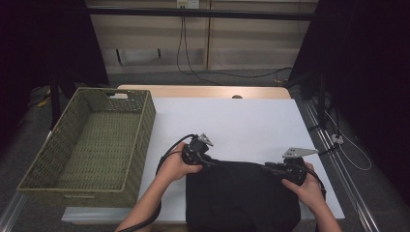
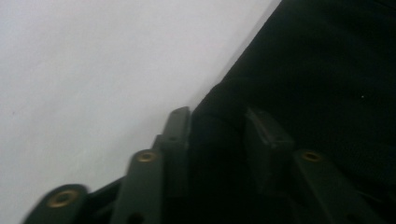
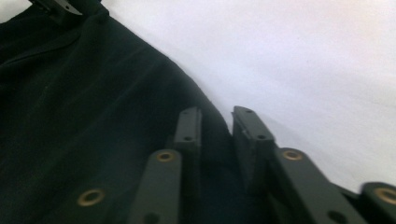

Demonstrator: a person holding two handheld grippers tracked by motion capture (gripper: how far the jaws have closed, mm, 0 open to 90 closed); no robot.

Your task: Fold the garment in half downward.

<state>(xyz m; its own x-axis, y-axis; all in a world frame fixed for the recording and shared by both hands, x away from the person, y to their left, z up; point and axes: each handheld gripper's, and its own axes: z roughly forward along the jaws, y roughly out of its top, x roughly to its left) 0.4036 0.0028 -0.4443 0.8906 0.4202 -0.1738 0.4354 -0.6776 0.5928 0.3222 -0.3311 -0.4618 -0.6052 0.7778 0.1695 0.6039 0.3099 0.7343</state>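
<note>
**Black cloth pinched at both far corners**

A white sheet (image 1: 241,121) covers the table, a woven green basket (image 1: 92,145) at its left. The soft, matte black cloth (image 1: 241,198) lies folded at the near edge. The left gripper (image 1: 209,162) and right gripper (image 1: 269,167) each clamp a corner fold.

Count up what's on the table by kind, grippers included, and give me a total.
Black cloth: 1
Green basket: 1
White sheet: 1
Grippers: 2, the left gripper and the right gripper, each at a far corner of the cloth
Total: 5
</note>
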